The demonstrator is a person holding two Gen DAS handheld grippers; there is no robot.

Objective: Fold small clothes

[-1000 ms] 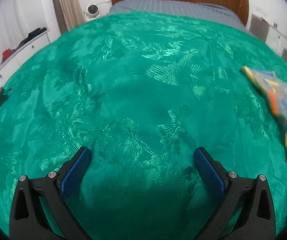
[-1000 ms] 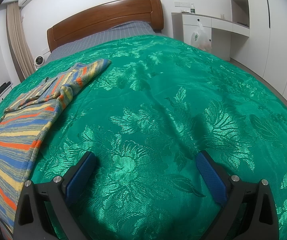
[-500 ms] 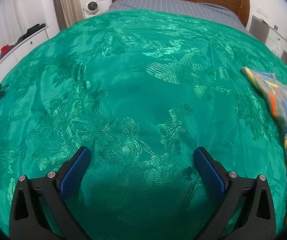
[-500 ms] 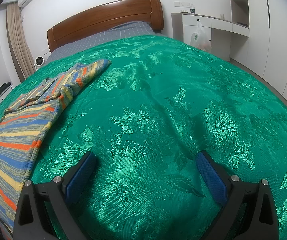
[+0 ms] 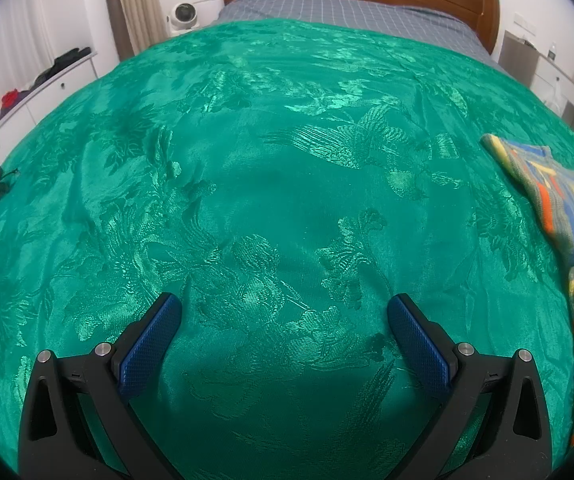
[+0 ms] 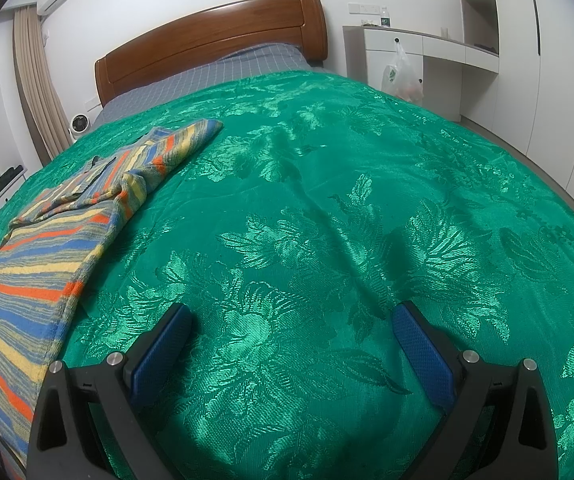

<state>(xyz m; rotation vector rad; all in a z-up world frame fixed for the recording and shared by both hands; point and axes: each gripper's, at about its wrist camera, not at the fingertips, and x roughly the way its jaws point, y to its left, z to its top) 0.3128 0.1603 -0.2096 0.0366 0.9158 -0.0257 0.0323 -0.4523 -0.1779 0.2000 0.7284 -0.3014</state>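
The left gripper (image 5: 283,312) hangs over the green bedspread (image 5: 271,184) with its blue-padded fingers (image 5: 149,340) spread wide, holding nothing and touching nothing; only bare patterned cloth lies between them. The right gripper (image 6: 291,320) is likewise released, its fingers (image 6: 423,356) far apart above the bedspread (image 6: 347,220), empty. The task's thing, a small striped garment (image 6: 51,256) in blue, yellow, orange and grey, lies flat on the bedspread to the left of the right gripper, near its left finger but not touching it; its far end is bunched into a few folds toward the headboard (image 6: 215,44). In the left wrist view the same striped garment (image 5: 559,204) runs along the right edge, well apart from that gripper. A small dark object with white lettering too small to read sits at the left edge of the right wrist view, beside the garment. A plastic bag (image 6: 401,80) with a green mark hangs from a white cabinet (image 6: 407,48) past the bed; what it holds cannot be made out. A small white fan (image 5: 183,16) stands beside the bed by the curtain (image 5: 135,0).
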